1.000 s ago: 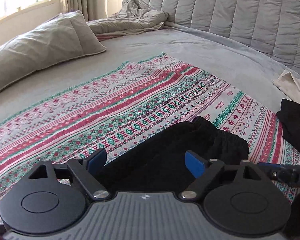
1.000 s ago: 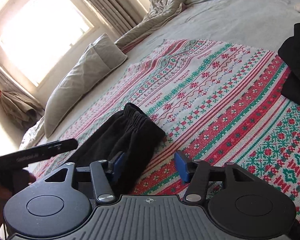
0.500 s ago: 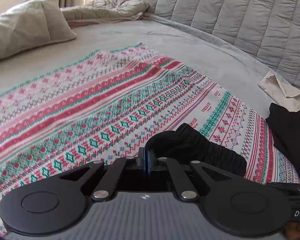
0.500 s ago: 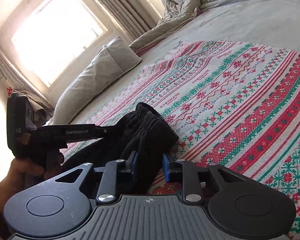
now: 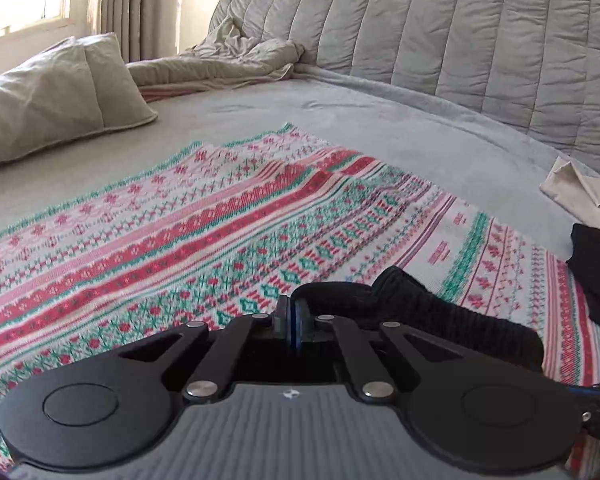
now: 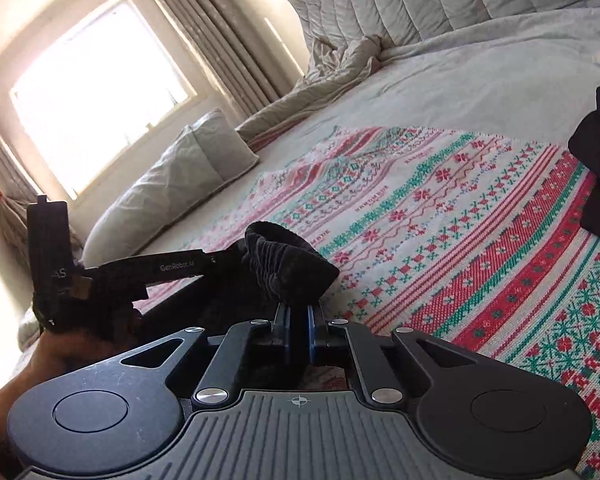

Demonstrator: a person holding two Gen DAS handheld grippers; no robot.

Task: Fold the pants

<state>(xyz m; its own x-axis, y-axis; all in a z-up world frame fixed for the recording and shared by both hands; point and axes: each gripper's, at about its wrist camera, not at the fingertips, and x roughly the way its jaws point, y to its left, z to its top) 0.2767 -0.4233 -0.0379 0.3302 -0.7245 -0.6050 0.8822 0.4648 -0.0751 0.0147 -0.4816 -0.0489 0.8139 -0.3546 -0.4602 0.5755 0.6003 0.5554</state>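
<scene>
Item: black pants [image 5: 432,312], soft, light, limp knit with a ribbed elastic waistband; judged to sag unless held at two points. Located just ahead of both claws, over the patterned blanket [image 5: 220,224] on the bed. Left claw [image 5: 291,322] and right claw [image 6: 299,328] each clamped on the waistband, the firmest hold.

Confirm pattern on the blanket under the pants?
Red, green and white knit-style bands on the blanket; left wrist view shows it best.

A patterned red-and-green blanket [image 5: 228,216] covers the grey bed [image 5: 380,128], a pillow [image 5: 48,92] lying near the curtained window [image 6: 100,88].
</scene>
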